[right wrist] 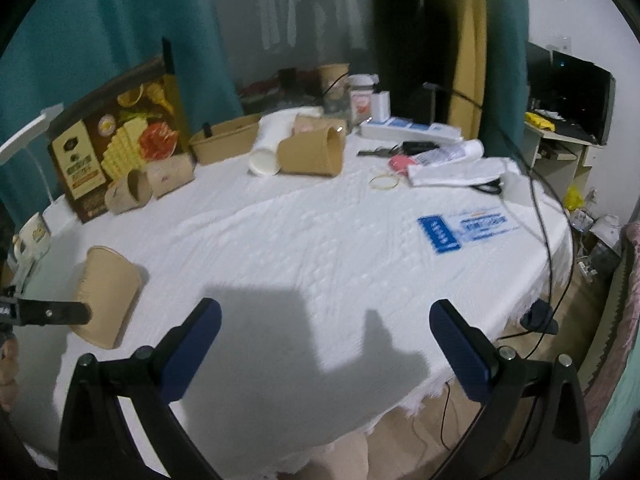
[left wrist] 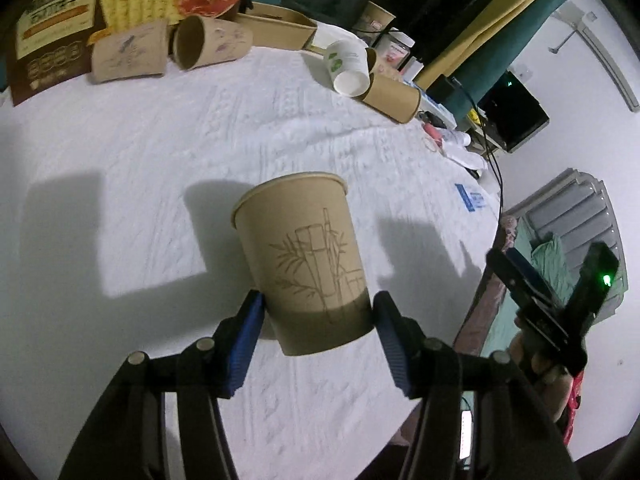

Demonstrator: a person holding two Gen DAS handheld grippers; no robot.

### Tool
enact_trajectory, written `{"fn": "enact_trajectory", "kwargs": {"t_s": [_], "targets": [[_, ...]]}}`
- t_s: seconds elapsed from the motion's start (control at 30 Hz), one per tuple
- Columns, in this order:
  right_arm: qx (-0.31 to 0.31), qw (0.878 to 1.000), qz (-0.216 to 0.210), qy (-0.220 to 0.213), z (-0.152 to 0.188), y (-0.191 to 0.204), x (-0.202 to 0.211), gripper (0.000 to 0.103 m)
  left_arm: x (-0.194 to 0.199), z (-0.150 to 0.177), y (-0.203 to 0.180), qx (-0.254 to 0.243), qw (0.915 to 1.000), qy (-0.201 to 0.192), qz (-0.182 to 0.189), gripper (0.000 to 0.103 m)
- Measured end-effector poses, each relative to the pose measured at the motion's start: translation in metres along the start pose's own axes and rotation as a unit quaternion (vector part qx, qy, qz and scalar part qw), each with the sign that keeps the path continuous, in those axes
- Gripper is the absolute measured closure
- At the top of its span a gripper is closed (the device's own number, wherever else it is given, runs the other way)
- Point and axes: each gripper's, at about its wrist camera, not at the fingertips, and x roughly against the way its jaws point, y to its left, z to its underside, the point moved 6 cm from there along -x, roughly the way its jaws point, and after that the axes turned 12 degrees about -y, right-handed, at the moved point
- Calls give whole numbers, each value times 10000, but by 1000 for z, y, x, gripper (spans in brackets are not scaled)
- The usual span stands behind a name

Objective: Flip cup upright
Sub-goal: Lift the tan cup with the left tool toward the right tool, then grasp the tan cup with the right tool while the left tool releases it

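A brown paper cup (left wrist: 308,264) with a bamboo drawing stands nearly upright, rim up and tilted a little, between the blue pads of my left gripper (left wrist: 318,320). The pads press its lower sides, and its base looks slightly above the white tablecloth (left wrist: 140,140). The cup (right wrist: 106,296) also shows at the left of the right wrist view, held by a left finger (right wrist: 56,314). My right gripper (right wrist: 326,340) is wide open and empty over the cloth's near edge; it shows at the right of the left wrist view (left wrist: 556,296).
Several brown paper cups (left wrist: 212,42) lie on their sides at the back, with a white cup (left wrist: 350,66), a cardboard tray (left wrist: 276,24) and a food box (right wrist: 120,136). Papers, a rubber band (right wrist: 385,181) and cables lie right. The table edge (right wrist: 556,264) drops off right.
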Motion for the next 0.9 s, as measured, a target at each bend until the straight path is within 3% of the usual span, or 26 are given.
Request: {"fn": "enact_trajectory", "kwargs": {"t_s": [0.33, 0.53, 0.7, 0.9], "targets": [[191, 9986, -396, 290, 10, 41, -3, 0, 9, 2, 2, 77, 9996, -277, 85, 45], [375, 9958, -758, 358, -2, 68, -1, 0, 47, -4, -7, -367, 9951, -917, 18, 24], [560, 9831, -1622, 640, -17, 118, -5, 0, 87, 2, 24, -521, 9851, -1540, -566, 22], [663, 9532, -2598, 1400, -16, 185, -35, 0, 109, 16, 74, -474, 9720, -1751, -1497, 22]]}}
